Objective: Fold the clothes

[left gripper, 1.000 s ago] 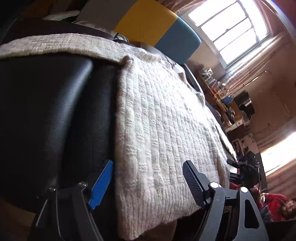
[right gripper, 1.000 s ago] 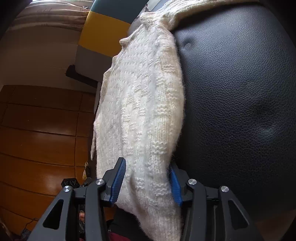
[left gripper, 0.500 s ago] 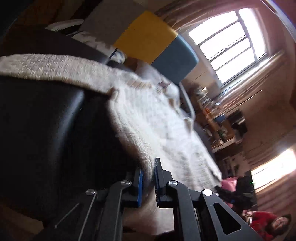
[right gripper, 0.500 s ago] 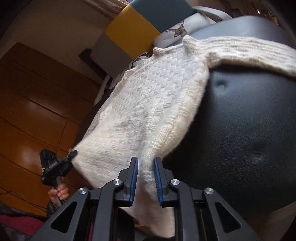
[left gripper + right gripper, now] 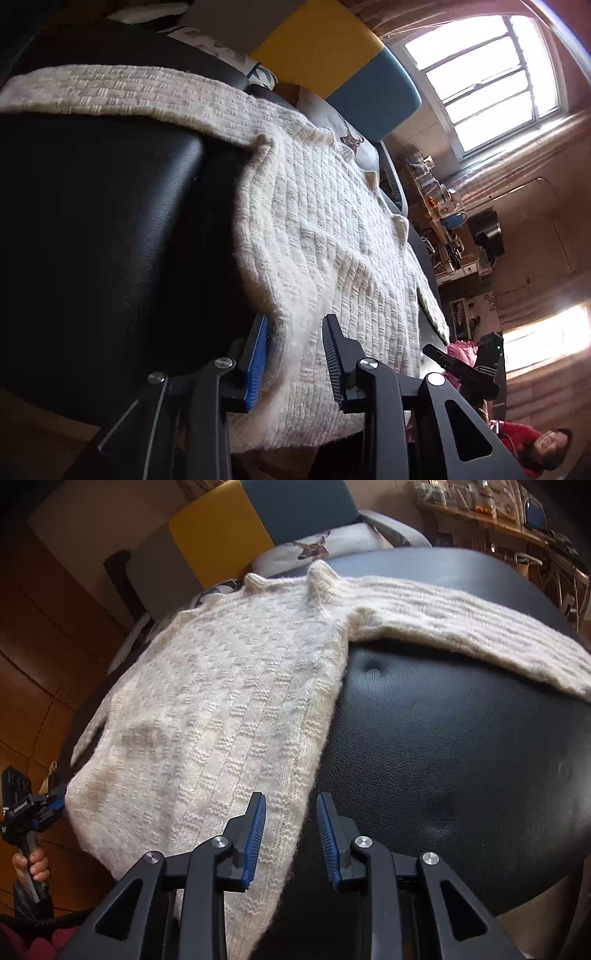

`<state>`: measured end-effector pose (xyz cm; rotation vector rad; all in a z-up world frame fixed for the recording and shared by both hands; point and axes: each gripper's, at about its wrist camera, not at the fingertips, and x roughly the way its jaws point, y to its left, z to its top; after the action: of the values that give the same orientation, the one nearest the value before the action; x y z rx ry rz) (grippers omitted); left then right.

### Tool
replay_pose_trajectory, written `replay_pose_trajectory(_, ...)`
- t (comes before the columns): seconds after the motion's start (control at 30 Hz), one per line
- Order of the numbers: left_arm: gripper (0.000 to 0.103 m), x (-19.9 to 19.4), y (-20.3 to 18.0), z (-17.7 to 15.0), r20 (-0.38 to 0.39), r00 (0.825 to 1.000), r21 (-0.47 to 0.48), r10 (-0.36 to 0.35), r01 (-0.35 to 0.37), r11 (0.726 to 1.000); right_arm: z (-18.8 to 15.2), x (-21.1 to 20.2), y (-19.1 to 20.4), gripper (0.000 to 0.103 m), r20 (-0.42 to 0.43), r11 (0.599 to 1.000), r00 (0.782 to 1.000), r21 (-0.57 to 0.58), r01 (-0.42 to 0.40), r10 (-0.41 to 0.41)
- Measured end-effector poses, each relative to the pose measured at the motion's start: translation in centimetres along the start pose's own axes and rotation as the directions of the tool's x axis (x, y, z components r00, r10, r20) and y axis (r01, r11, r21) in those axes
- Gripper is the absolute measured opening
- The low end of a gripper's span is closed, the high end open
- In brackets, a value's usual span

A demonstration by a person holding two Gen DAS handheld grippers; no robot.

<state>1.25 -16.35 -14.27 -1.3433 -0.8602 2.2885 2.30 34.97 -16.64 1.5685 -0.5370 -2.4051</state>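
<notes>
A cream knitted sweater (image 5: 332, 240) (image 5: 221, 709) lies spread on a black leather seat (image 5: 110, 240) (image 5: 461, 757). One sleeve (image 5: 461, 616) stretches out to the right, the other sleeve (image 5: 110, 92) to the left. My left gripper (image 5: 295, 354) is open at the sweater's lower left corner, with the side edge lying loose between its fingers. My right gripper (image 5: 290, 834) is open at the lower right corner. There the side seam rests against the left pad, and black leather shows beside the right one. A hand (image 5: 31, 864) holds the left gripper at the far hem.
A yellow, blue and grey chair back (image 5: 332, 48) (image 5: 229, 528) and a deer-print pillow (image 5: 314, 550) stand behind the seat. A cluttered shelf (image 5: 443, 221) runs under the window (image 5: 480, 74). A person in red (image 5: 535, 443) sits low at the right. Wooden panels (image 5: 37, 627) are at the left.
One second ago both grippers were open around the hem, and half a second ago both were shut on it. Now both have opened and the sweater lies flatter on the seat.
</notes>
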Motion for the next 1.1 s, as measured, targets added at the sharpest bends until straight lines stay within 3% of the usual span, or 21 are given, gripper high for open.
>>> replay_pose_trajectory(0.07, 0.031, -0.3, 0.8, 0.0, 0.013, 1.0, -0.023, 0.017, -0.017, 1.0, 0.1, 1.3, -0.8, 0.029, -0.023, 0.998, 1.0, 0.054, -0.02, 0.022)
replay_pose_trajectory(0.13, 0.031, -0.6, 0.7, 0.1, 0.04, 0.999, -0.015, 0.035, -0.034, 0.999, 0.1, 2.1, -0.5, 0.029, -0.014, 0.999, 1.0, 0.036, -0.026, 0.027)
replay_pose_trajectory(0.2, 0.038, -1.1, -0.3, 0.2, 0.085, 0.995, 0.029, 0.051, -0.054, 0.998, 0.1, 2.7, 1.8, 0.019, -0.021, 0.991, 0.997, -0.114, 0.073, -0.075)
replay_pose_trajectory(0.27, 0.049, -0.7, -1.4, 0.2, 0.094, 0.994, 0.082, 0.051, -0.059, 0.995, -0.3, 3.6, 4.8, 0.017, -0.012, 0.926, 0.974, -0.312, 0.213, -0.228)
replay_pose_trajectory(0.3, 0.051, 0.0, -2.0, 0.3, 0.076, 0.996, 0.113, 0.043, -0.052, 0.992, -0.6, 3.9, 6.3, 0.015, 0.012, 0.852, 0.945, -0.428, 0.301, -0.328)
replay_pose_trajectory(0.33, 0.051, 1.0, -2.7, 0.2, 0.048, 0.997, 0.148, 0.059, -0.065, 0.987, -0.9, 4.2, 7.7, 0.01, 0.049, 0.753, 0.905, -0.537, 0.382, -0.424)
replay_pose_trajectory(0.37, 0.051, 2.3, -2.9, -0.1, 0.013, 0.996, 0.179, 0.087, -0.088, 0.98, -1.1, 4.7, 8.3, 0.01, 0.088, 0.643, 0.852, -0.618, 0.453, -0.516)
replay_pose_trajectory(0.43, 0.052, 4.9, -3.3, -0.8, -0.056, 0.987, 0.24, 0.149, -0.131, 0.962, -0.3, 5.4, 6.4, 0.01, 0.076, 0.579, 0.788, -0.636, 0.51, -0.611)
replay_pose_trajectory(0.47, 0.052, 6.2, -3.6, -1.2, -0.088, 0.98, 0.272, 0.181, -0.151, 0.95, 0.2, 5.5, 5.1, 0.01, 0.067, 0.57, 0.767, -0.628, 0.529, -0.638)
replay_pose_trajectory(0.5, 0.052, 7.5, -3.8, -1.5, -0.12, 0.97, 0.304, 0.213, -0.168, 0.938, 0.7, 5.4, 4.4, 0.009, 0.075, 0.57, 0.759, -0.613, 0.547, -0.647)
replay_pose_trajectory(0.57, 0.052, 7.8, -3.7, -1.7, -0.098, 0.97, 0.331, 0.224, -0.18, 0.926, 1.6, 4.5, 3.4, 0.009, 0.092, 0.572, 0.735, -0.565, 0.594, -0.672)
replay_pose_trajectory(0.67, 0.052, 6.9, -4.1, -1.1, -0.091, 0.979, 0.29, 0.183, -0.149, 0.945, 2.6, 0.7, 1.9, 0.023, 0.07, 0.778, 0.849, -0.365, 0.511, -0.524)
replay_pose_trajectory(0.73, 0.052, 6.5, -5.0, -0.9, -0.089, 0.983, 0.3, 0.163, -0.129, 0.945, 1.6, -0.5, 0.2, 0.025, 0.008, 0.925, 0.944, -0.194, 0.325, -0.33)
replay_pose_trajectory(0.8, 0.052, 6.7, -7.2, -1.4, -0.102, 0.985, 0.362, 0.139, -0.093, 0.927, 0.5, -1.5, -1.5, 0.027, -0.016, 0.994, 0.994, -0.005, 0.105, -0.105)
replay_pose_trajectory(0.87, 0.055, 7.2, -9.8, -2.1, -0.13, 0.986, 0.431, 0.1, -0.034, 0.902, -1.2, -2.2, -3.3, 0.029, -0.008, 0.98, 0.994, 0.173, -0.102, 0.105)
replay_pose_trajectory(0.9, 0.055, 7.7, -11.1, -2.8, -0.15, 0.985, 0.467, 0.088, -0.008, 0.884, -2.4, -2.0, -3.7, 0.032, -0.01, 0.961, 0.987, 0.227, -0.156, 0.163)
replay_pose_trajectory(0.97, 0.055, 8.7, -13.7, -4.4, -0.195, 0.979, 0.531, 0.065, 0.05, 0.846, -4.8, -1.6, -4.6, 0.035, -0.01, 0.911, 0.963, 0.327, -0.25, 0.268)
replay_pose_trajectory(1.1, 0.055, 10.8, -18.3, -7.3, -0.291, 0.957, 0.602, 0.023, 0.164, 0.781, -8.3, -0.4, -4.6, 0.036, -0.003, 0.847, 0.923, 0.398, -0.352, 0.385)
